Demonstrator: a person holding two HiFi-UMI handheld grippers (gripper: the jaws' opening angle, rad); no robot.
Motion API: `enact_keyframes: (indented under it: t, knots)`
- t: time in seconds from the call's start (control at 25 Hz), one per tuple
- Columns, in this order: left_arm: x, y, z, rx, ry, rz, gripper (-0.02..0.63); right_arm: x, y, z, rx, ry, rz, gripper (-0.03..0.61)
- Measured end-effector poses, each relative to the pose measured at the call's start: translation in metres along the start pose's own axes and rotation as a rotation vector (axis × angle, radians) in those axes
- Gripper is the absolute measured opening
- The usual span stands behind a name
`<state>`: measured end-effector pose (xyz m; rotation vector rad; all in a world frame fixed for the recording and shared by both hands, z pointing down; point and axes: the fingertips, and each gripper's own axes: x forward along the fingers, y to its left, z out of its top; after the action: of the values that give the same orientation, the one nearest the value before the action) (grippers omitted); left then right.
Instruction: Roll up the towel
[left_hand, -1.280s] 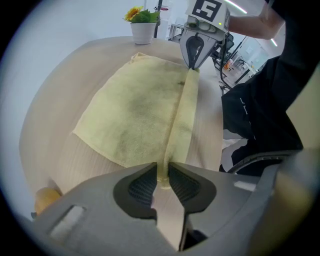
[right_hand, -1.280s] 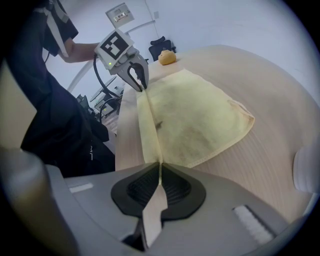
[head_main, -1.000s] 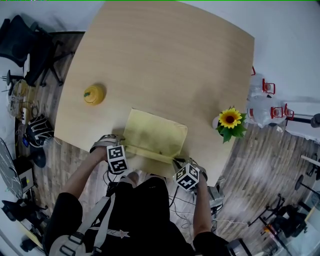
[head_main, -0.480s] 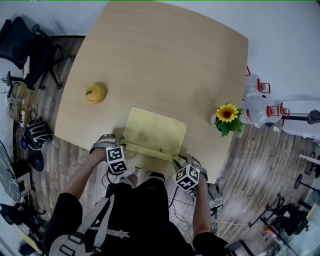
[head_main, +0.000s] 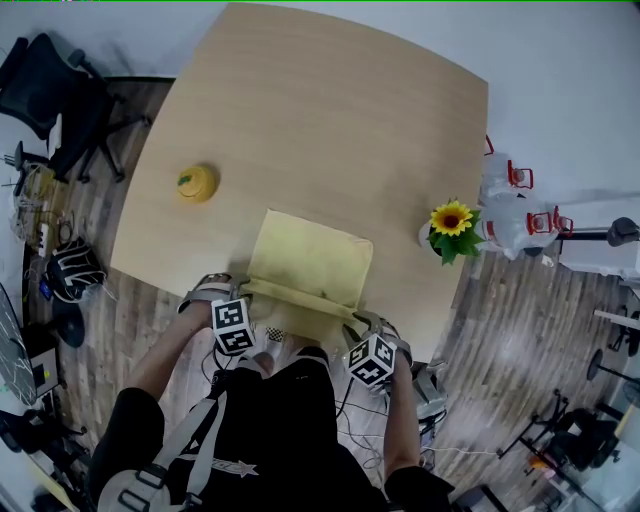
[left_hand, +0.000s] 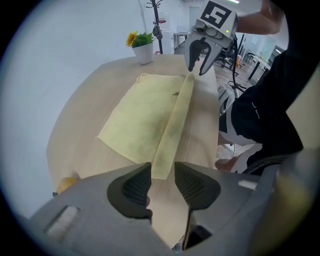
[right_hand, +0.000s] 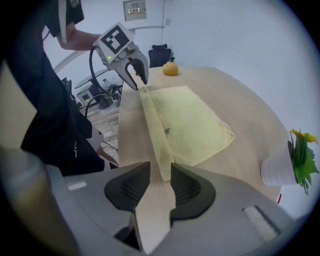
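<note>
A yellow towel (head_main: 312, 260) lies flat on the wooden table (head_main: 330, 120), and its near edge is rolled into a thin roll (head_main: 298, 297). My left gripper (head_main: 238, 300) hovers just above the roll's left end (left_hand: 162, 167), jaws open and nothing pressed between them. Over the roll's right end (right_hand: 164, 170) my right gripper (head_main: 358, 328) also stands open and empty. Each gripper view looks along the roll (left_hand: 176, 117) (right_hand: 154, 125) to the other gripper (left_hand: 200, 52) (right_hand: 134, 72) at the far end.
A small yellow-orange fruit-shaped object (head_main: 196, 183) sits at the table's left. A sunflower in a white pot (head_main: 448, 228) stands near the right edge. The table's near edge runs right behind the roll, close to the person's body. A black chair (head_main: 40, 85) stands on the floor at left.
Both grippers have lifted slightly and drawn back from the towel's near edge, which now lies as a thin roll on its own. The head view has shifted a little.
</note>
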<state>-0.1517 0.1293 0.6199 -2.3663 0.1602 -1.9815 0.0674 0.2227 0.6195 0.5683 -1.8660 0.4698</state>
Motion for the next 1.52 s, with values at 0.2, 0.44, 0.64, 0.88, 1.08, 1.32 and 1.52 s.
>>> enact_keyframes:
  t: [0.2,0.44,0.64,0.88,1.08,1.32,1.52]
  knots:
    - [0.002,-0.017,0.003,0.019,-0.012,-0.020,0.160,0.004,0.010,0.001,-0.005,0.000,0.006,0.133]
    - [0.010,-0.025,0.003,0.023,-0.024,-0.040,0.158,0.012,0.013,0.001,-0.005,0.000,0.005,0.133]
    - [0.022,-0.021,0.005,0.028,-0.018,-0.048,0.152,0.021,0.009,-0.004,-0.008,0.011,0.003,0.132]
    - [0.031,-0.017,0.006,0.039,0.000,-0.064,0.148,0.026,0.001,-0.004,0.002,0.007,0.001,0.132]
    - [0.033,-0.017,0.007,0.037,0.006,-0.088,0.147,0.030,-0.003,-0.005,-0.009,0.014,0.002,0.119]
    - [0.031,-0.008,0.007,0.043,0.010,-0.031,0.052,0.030,-0.006,-0.006,-0.040,0.020,-0.022,0.072]
    - [0.033,-0.008,0.008,0.070,0.022,-0.017,0.048,0.032,-0.009,-0.006,-0.051,0.024,-0.033,0.055]
